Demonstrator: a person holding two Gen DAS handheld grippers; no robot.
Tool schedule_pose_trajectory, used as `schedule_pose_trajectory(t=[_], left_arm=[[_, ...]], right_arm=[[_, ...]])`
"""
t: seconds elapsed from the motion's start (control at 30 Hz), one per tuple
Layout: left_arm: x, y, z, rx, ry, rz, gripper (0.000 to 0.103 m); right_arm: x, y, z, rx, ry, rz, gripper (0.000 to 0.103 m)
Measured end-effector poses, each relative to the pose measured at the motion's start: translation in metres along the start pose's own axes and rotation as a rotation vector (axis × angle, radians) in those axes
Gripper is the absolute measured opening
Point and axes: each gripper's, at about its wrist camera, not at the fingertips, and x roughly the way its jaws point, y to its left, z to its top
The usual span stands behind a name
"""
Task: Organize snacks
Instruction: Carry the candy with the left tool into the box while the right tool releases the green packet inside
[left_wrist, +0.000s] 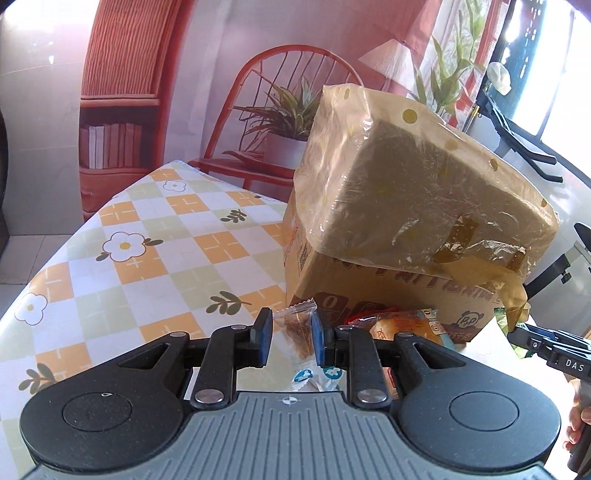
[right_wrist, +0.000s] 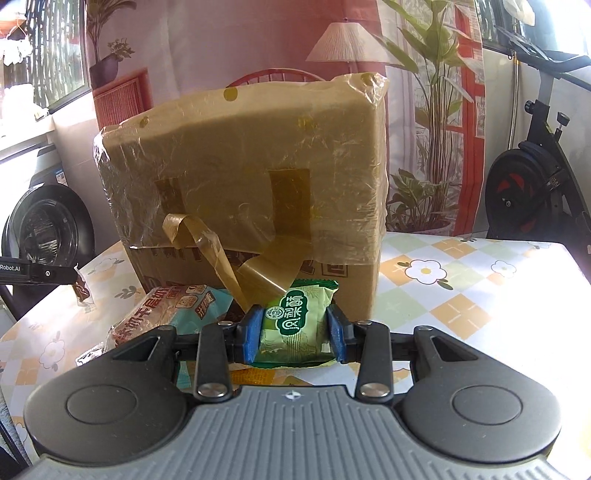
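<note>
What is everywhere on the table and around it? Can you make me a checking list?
Surface: table covered by a checked cloth with flowers.
Job's things: cardboard box with loose tape; green snack packet; clear-wrapped brown snack; orange and blue snack packet lying by the box.
Clutter: nothing seen.
Grippers: left gripper, jaws either side of the brown snack, seemingly gripping it; right gripper, jaws shut on the green packet.
Cables: nothing seen.
Surroundings: printed backdrop showing a chair and plants; exercise bike; washing machine.
</note>
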Motion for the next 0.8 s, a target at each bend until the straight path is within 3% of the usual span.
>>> schedule_pose_trajectory(t=[0.13,0.43,0.8], left_arm=[[-0.002,0.018,-0.006,-0.064,0.02,0.012,0.024],[-0.015,0.016,-0.006,-0.045,-0.008,-0.015,0.024],[-0.047,-0.035,0.037,0.098,-0.179,-0.139,0.024]], right_arm=[[-0.002,0.005,-0.002,-0.003,0.001,0.018,0.039],[-0.005,0.01,-0.001,-0.019,-0.001,0.034,0.039],[-0.047,0.026,0.032,-0.071,-0.151,0.113,0.039]])
